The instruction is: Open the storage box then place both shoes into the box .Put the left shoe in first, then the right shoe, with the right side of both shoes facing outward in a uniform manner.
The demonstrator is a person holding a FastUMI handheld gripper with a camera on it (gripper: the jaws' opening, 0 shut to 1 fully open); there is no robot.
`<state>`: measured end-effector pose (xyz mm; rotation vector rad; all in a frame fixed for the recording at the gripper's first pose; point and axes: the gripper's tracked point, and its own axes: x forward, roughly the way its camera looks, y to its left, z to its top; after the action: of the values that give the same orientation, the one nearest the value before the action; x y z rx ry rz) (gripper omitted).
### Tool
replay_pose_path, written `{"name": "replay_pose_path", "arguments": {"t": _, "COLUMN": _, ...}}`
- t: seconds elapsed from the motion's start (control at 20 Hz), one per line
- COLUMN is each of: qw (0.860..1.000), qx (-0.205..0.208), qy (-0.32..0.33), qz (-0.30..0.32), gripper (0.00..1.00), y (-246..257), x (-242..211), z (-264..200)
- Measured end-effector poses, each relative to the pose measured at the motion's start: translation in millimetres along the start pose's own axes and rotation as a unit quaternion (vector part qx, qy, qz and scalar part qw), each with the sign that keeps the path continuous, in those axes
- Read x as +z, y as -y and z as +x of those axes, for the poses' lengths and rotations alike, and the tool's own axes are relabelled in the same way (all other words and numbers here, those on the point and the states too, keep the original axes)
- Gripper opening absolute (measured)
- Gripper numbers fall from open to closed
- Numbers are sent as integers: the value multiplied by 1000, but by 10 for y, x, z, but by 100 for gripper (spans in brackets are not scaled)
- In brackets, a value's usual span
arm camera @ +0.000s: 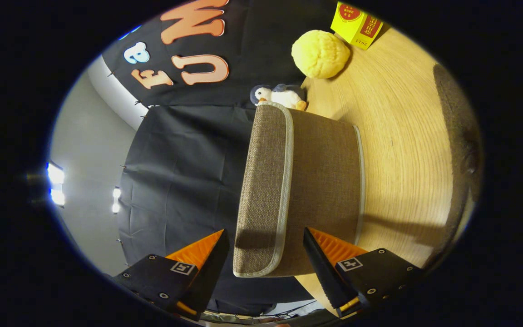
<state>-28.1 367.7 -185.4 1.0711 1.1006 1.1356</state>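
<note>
The view is rolled sideways, so the wooden table point(402, 136) stands on the right. On it sits the brown fabric storage box point(325, 181), its grey-trimmed lid point(263, 181) closed on the side facing the black cloth. My gripper point(264, 230) is open, and its two fingers straddle the near end of the lid. One fingertip point(218, 240) stays clear of the lid on the cloth side. The other fingertip point(312, 240) lies over the box's wall just past the lid's trim. Nothing is pinched between them.
Beyond the box lie a small penguin toy point(279, 96), a yellow plush ball point(320, 53) and a yellow carton point(357, 23). A dark, fuzzy shape point(461, 136) runs along the table's far side; I cannot tell what it is.
</note>
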Motion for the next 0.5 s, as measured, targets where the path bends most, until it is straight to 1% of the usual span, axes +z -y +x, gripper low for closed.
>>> {"name": "replay_pose_path", "arguments": {"t": 0.25, "qw": 1000, "qx": 19, "qy": 9, "qz": 1, "gripper": 97, "y": -143, "x": 44, "z": 51}}
{"name": "replay_pose_path", "arguments": {"t": 0.5, "qw": 999, "qx": 18, "qy": 21, "qz": -18, "gripper": 96, "y": -196, "x": 55, "z": 18}}
